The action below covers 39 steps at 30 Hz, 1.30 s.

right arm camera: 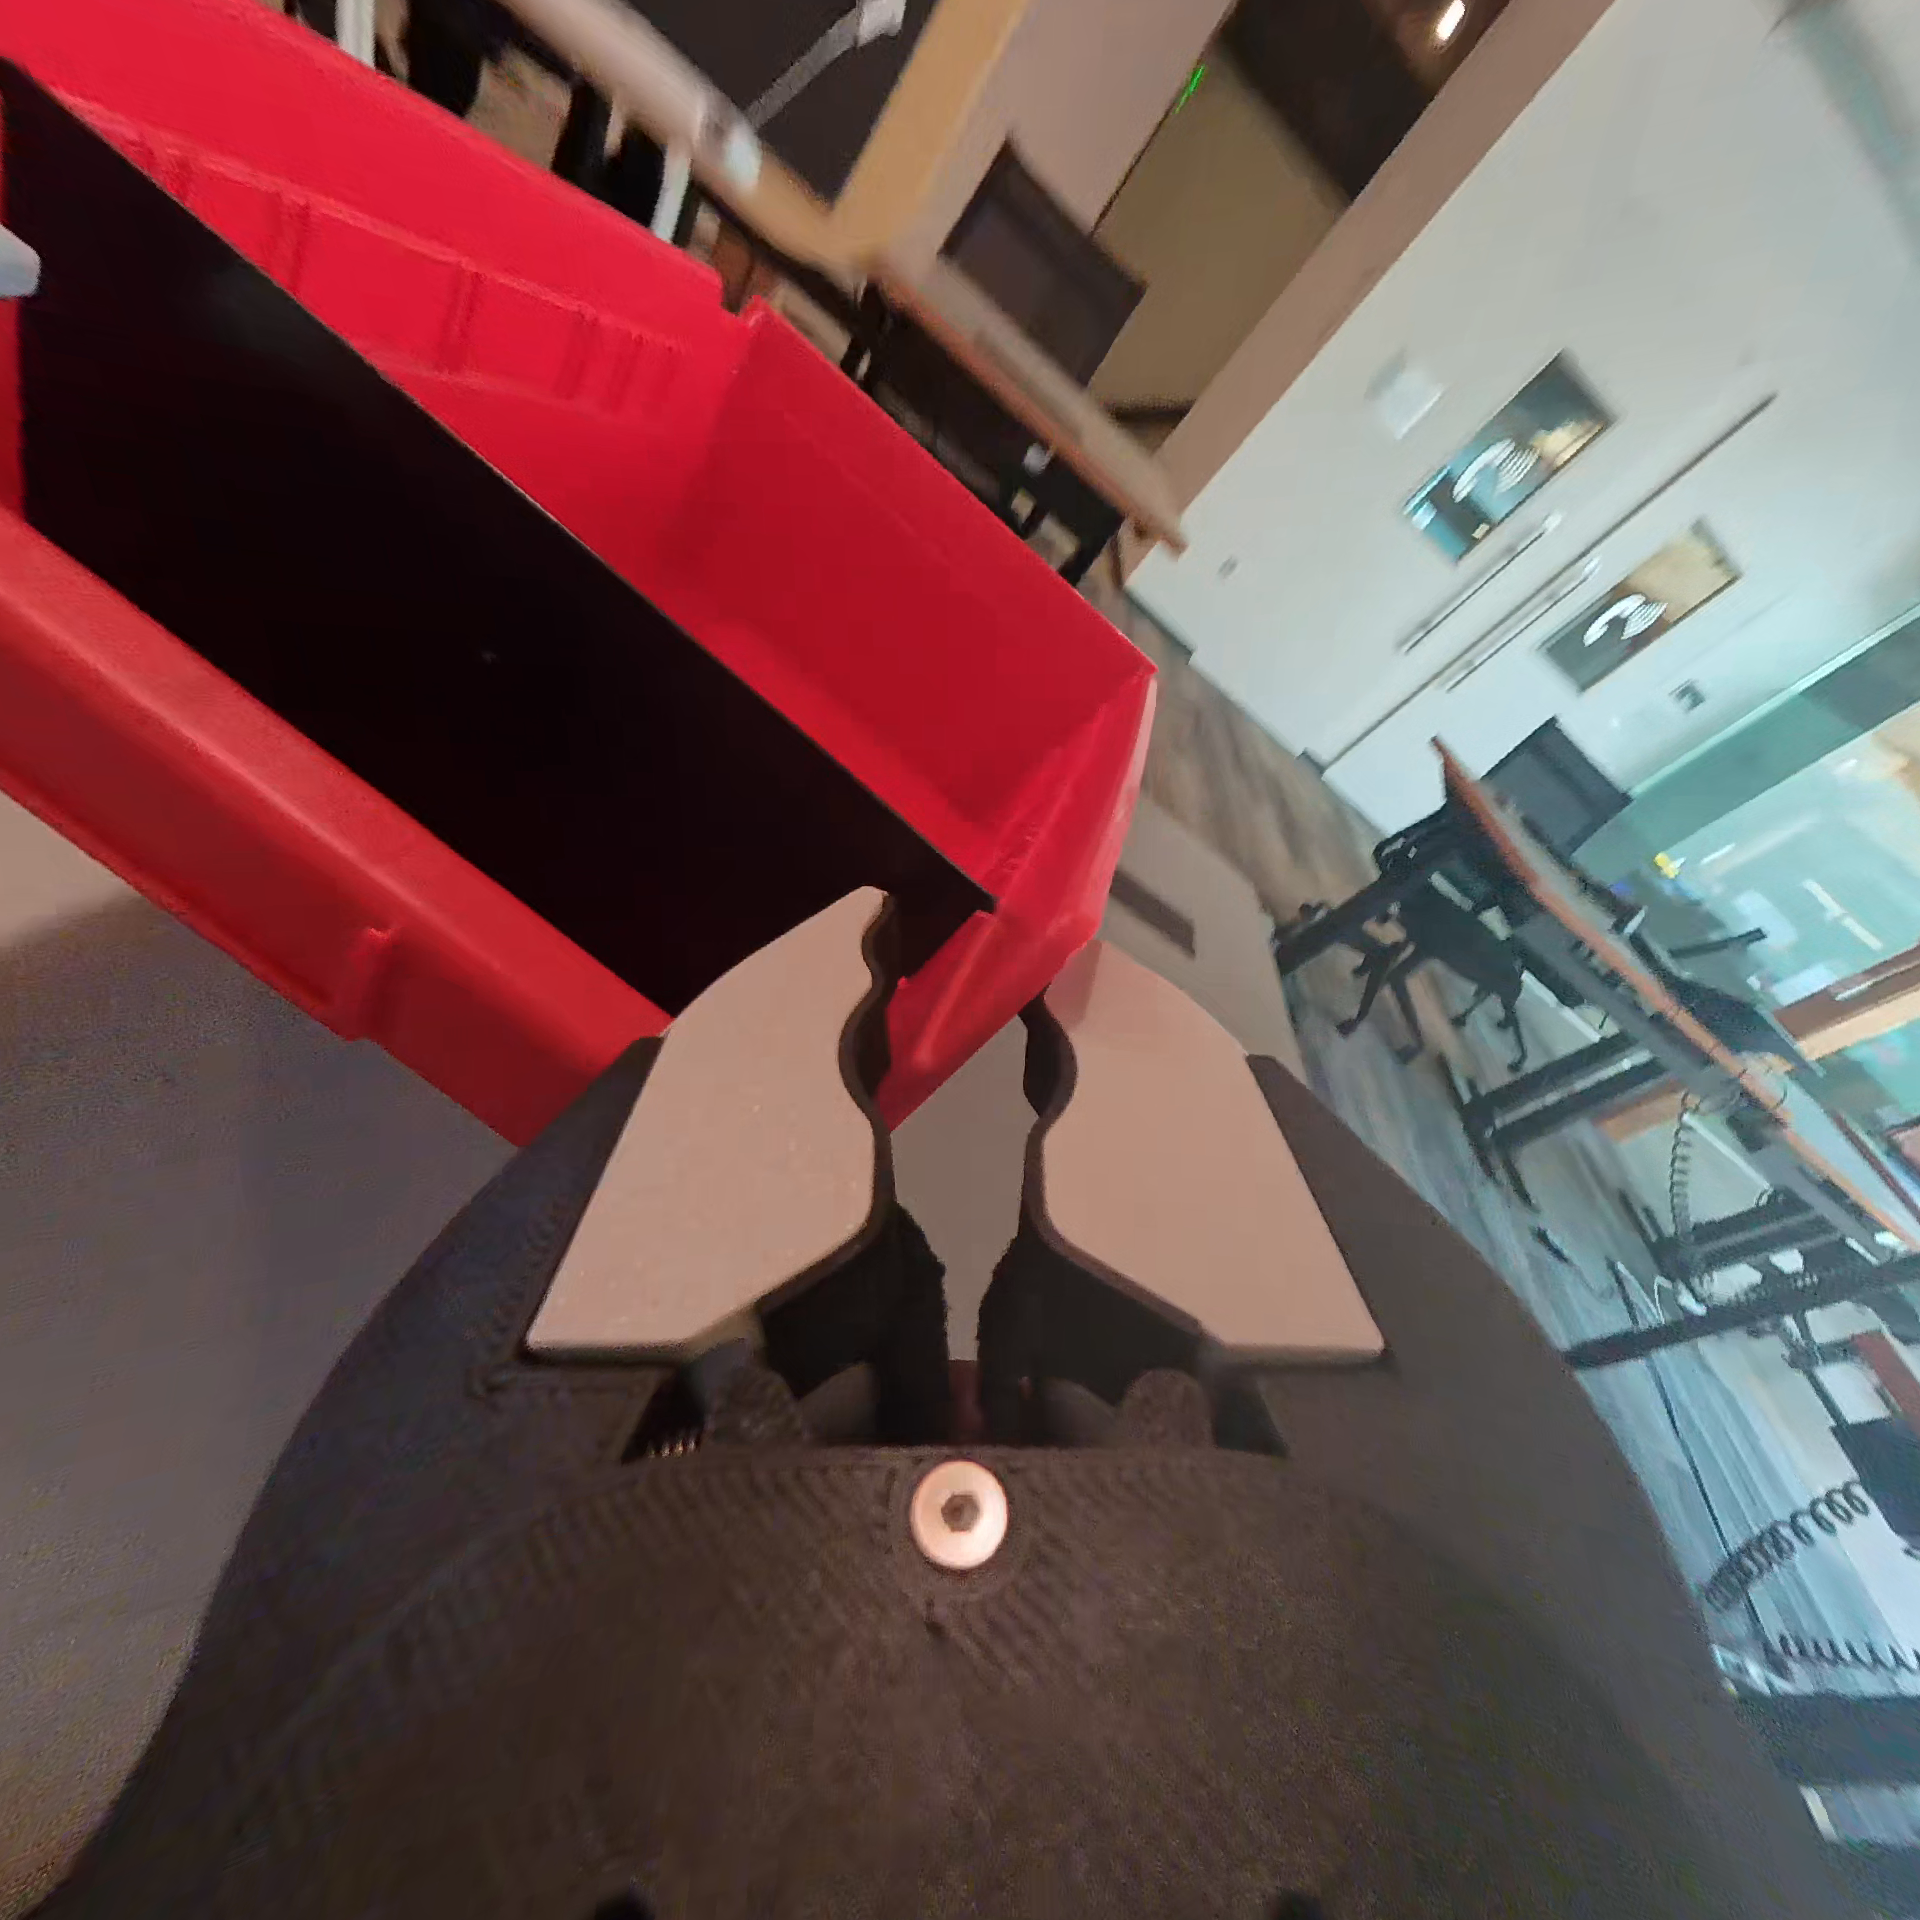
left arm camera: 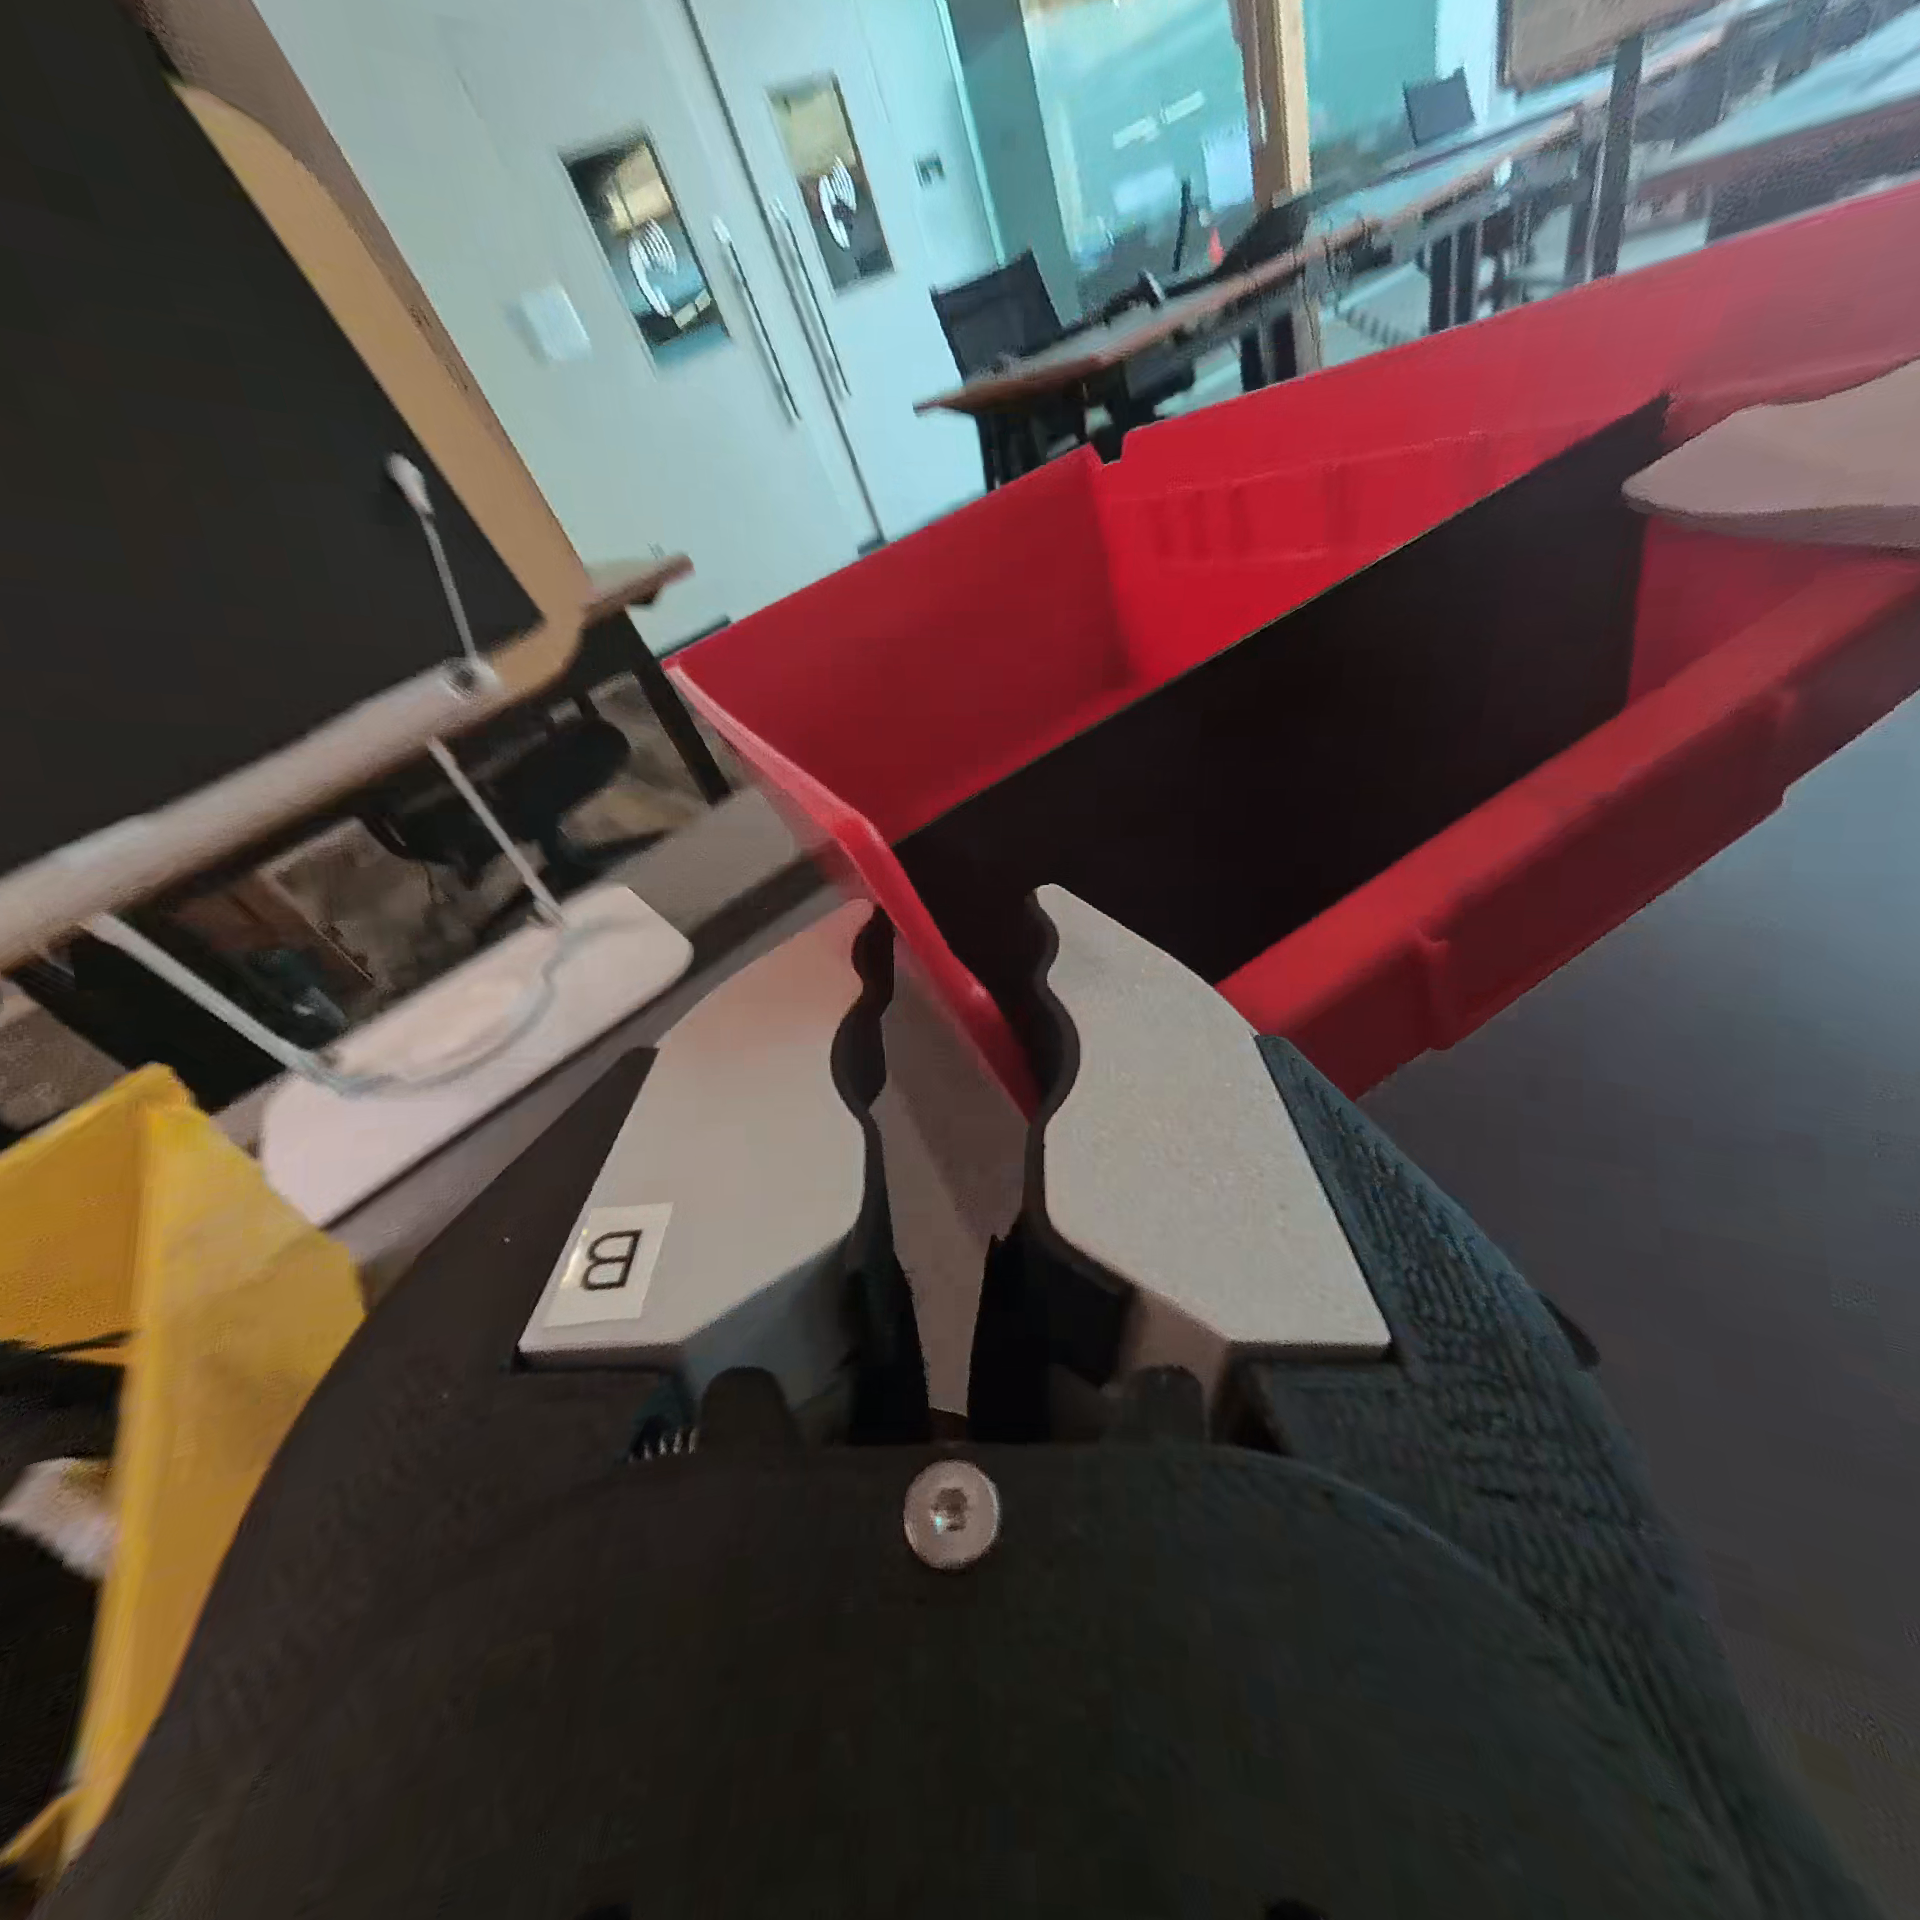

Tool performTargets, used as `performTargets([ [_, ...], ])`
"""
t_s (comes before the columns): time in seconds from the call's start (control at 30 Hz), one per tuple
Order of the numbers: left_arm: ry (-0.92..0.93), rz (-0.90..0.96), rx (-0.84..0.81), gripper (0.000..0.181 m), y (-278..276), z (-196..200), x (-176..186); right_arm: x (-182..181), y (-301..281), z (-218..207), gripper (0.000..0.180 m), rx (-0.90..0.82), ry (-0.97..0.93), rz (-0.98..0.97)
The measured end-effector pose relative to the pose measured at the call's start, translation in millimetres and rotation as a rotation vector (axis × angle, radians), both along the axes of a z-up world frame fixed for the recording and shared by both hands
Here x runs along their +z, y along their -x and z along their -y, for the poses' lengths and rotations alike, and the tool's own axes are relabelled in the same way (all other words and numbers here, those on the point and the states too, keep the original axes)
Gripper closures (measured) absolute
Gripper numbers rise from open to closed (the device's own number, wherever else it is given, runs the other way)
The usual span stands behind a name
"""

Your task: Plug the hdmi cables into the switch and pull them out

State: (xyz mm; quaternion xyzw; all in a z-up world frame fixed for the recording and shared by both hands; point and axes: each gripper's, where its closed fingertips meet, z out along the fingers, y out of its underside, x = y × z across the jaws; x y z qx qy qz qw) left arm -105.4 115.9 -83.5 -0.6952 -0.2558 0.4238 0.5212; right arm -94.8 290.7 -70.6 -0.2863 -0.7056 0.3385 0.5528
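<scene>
No HDMI cable or switch shows in either view. A long red plastic bin (left arm camera: 935,644) with a black panel (left arm camera: 1299,748) standing inside it fills both views. My left gripper (left arm camera: 961,914) is closed on the bin's left end wall, which runs between its fingers. My right gripper (right arm camera: 977,935) is closed on the bin's right end wall (right arm camera: 1081,831) in the same way. The right gripper's grey finger also shows at the bin's far end in the left wrist view (left arm camera: 1787,468). What lies inside the bin is hidden.
The bin is over a dark tabletop (left arm camera: 1662,1091), which also shows in the right wrist view (right arm camera: 156,1143). A yellow bin (left arm camera: 156,1299) is close on the left. A white stand base (left arm camera: 468,1039) with thin rods lies beyond it. Office desks and chairs stand behind.
</scene>
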Motion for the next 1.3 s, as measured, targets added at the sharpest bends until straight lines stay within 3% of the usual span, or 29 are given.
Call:
performTargets([
  [0.07, 0.023, 0.062, -0.011, 0.157, 4, -7, -26, -26, 7, -8, 0.157, -0.013, -0.048, 0.099],
  [0.2, 0.052, 0.067, -0.020, 0.153, 2, -7, -38, -45, 11, -9, 0.153, -0.014, -0.083, 0.165],
  [0.3, 0.066, 0.208, -0.163, 0.134, -15, -14, -51, -50, 10, -14, 0.148, 0.000, -0.004, 0.203],
  [0.4, 0.080, 0.273, -0.224, 0.102, -35, -2, -46, -21, 5, -23, 0.120, 0.053, 0.222, 0.080],
  [0.47, 0.124, 0.204, -0.243, 0.100, -53, 16, -32, 11, -8, -20, 0.107, 0.173, 0.338, -0.092],
  [0.53, 0.211, 0.079, -0.183, 0.100, -66, 52, -19, 42, -32, 1, 0.104, 0.357, 0.339, -0.315],
  [0.6, 0.344, 0.009, -0.074, 0.100, -72, 102, -22, 46, -53, 33, 0.106, 0.508, 0.207, -0.441],
  [0.63, 0.426, 0.025, -0.035, 0.100, -75, 129, -32, 35, -57, 51, 0.107, 0.561, 0.116, -0.410],
  [0.73, 0.645, 0.180, 0.029, 0.100, -81, 201, -74, -22, -55, 99, 0.100, 0.667, -0.084, -0.084],
  [0.8, 0.795, 0.209, 0.014, 0.105, -84, 232, -91, -56, -52, 115, 0.105, 0.665, -0.227, 0.063],
  [1.0, 0.902, 0.196, 0.047, 0.128, -60, 262, -106, -106, -35, 113, 0.124, 0.521, -0.616, 0.180],
  [1.07, 0.947, 0.203, 0.079, 0.145, -53, 269, -110, -116, -24, 97, 0.145, 0.415, -0.725, 0.208],
  [1.1, 0.930, 0.222, 0.089, 0.146, -53, 270, -111, -118, -20, 90, 0.145, 0.372, -0.768, 0.217],
  [1.3, 0.866, 0.265, 0.174, 0.145, -63, 297, -109, -120, -9, 43, 0.145, 0.196, -0.786, 0.333],
])
